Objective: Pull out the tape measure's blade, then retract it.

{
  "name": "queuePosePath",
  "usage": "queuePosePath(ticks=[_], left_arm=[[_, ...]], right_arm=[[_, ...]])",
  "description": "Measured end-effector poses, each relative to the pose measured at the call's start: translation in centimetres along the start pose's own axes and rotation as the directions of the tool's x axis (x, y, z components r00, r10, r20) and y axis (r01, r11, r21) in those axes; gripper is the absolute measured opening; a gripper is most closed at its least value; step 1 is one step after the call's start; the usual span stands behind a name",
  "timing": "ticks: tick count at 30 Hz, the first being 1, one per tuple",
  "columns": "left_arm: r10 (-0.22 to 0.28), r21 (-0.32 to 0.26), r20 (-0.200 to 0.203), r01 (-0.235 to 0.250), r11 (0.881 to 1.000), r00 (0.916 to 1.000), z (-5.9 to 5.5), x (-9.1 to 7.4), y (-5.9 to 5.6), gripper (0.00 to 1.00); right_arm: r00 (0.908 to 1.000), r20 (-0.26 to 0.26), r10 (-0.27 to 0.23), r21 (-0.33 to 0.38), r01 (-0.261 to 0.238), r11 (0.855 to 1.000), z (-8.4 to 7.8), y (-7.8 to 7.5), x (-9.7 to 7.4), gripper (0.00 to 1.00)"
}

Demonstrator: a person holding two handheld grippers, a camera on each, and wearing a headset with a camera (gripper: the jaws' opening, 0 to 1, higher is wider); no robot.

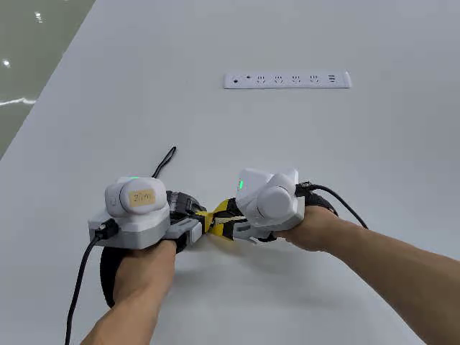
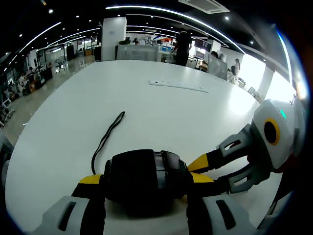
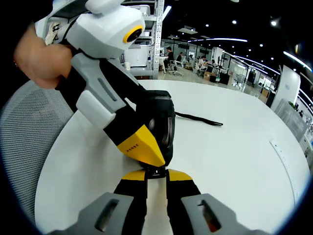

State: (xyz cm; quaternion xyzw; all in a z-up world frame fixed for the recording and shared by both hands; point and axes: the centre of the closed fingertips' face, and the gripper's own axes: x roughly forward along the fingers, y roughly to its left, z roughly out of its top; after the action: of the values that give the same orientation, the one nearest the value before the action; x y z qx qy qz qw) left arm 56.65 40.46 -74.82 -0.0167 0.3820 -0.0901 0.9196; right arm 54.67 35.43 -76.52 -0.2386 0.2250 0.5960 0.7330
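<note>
Tape measure (image 1: 183, 203), black, hangs between the two grippers toward the counter's (image 1: 302, 144) near side, well apart from the power strip (image 1: 287, 79) lying nearer the far edge.

Left gripper view: left gripper (image 2: 145, 178) has its jaws clamped on either side of the case. A black strap (image 2: 107, 134) trails on the counter beyond.

Right gripper view: right gripper (image 3: 156, 175) jaws are narrow, pinched on the blade tip (image 3: 155, 171), right at the case.

The tape measure (image 2: 142, 169) has a rounded black case, gripped on both sides by the left gripper's (image 2: 145, 182) yellow-tipped jaws. In the head view its thin black strap (image 1: 165, 162) trails toward 11 o'clock.
</note>
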Motion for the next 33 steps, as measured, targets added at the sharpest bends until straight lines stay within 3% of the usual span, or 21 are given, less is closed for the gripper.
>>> queuePosePath(ticks=[33], left_arm=[[-0.043,0.023,-0.038,0.044,0.999,0.9984,-0.29,-0.27,-0.19,0.66]], right_arm=[[0.9996,-0.005,-0.028,-0.045,0.027,0.999,0.25,-0.19,-0.47,0.20]])
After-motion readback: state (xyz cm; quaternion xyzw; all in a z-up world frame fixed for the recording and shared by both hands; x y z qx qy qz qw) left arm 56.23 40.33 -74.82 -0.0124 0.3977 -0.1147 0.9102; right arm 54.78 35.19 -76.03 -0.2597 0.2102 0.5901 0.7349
